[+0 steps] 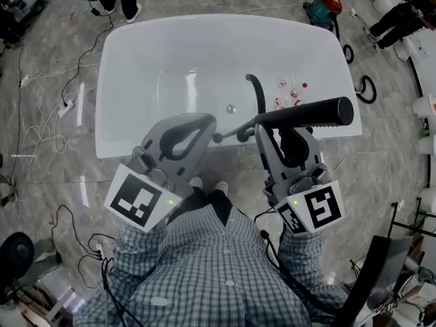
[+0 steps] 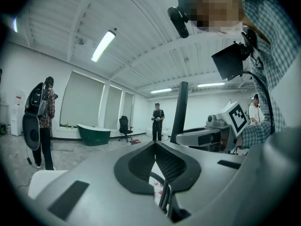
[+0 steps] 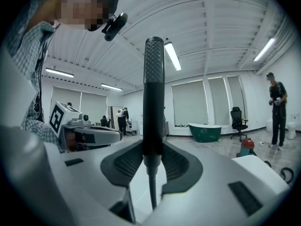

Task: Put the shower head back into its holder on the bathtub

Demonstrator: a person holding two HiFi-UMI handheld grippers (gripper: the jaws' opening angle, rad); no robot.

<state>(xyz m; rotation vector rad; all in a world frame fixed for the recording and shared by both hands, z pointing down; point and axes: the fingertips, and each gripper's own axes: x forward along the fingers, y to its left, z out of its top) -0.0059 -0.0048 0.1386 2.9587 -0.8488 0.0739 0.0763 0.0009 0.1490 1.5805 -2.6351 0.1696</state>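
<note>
right gripper (image 1: 283, 126) pinches the black shower head (image 1: 310, 113) near its thin end | shower head lies sideways over the bathtub (image 1: 136, 138) near edge, fat end pointing right | left gripper (image 1: 182, 136) pressed together, holding nothing | holder not clear to see

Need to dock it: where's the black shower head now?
Head view, right of centre: black cylindrical shower head clamped in the right hand-held gripper, over the white bathtub's near rim.
</note>
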